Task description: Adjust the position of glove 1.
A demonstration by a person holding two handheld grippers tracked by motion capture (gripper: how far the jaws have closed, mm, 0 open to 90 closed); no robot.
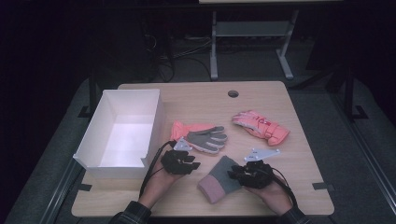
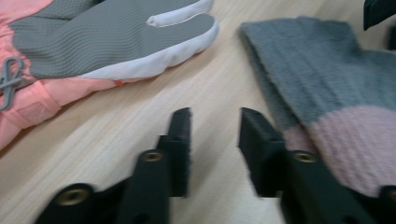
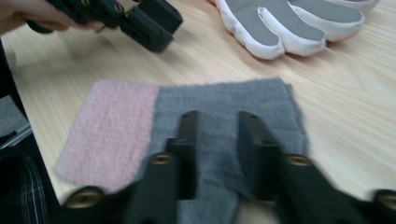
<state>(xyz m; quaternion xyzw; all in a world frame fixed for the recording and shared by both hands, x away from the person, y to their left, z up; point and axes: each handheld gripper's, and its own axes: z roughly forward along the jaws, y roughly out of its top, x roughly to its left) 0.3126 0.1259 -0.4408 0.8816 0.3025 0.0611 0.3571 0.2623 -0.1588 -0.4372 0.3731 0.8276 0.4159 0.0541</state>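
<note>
The knit mitten looks soft, light and floppy; the right gripper, jaws spread, should pinch its grey body.

White box at left; pink glove apart.

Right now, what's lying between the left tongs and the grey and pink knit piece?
Nothing: in the left gripper view, bare table separates the left tongs from the knit piece.
</note>
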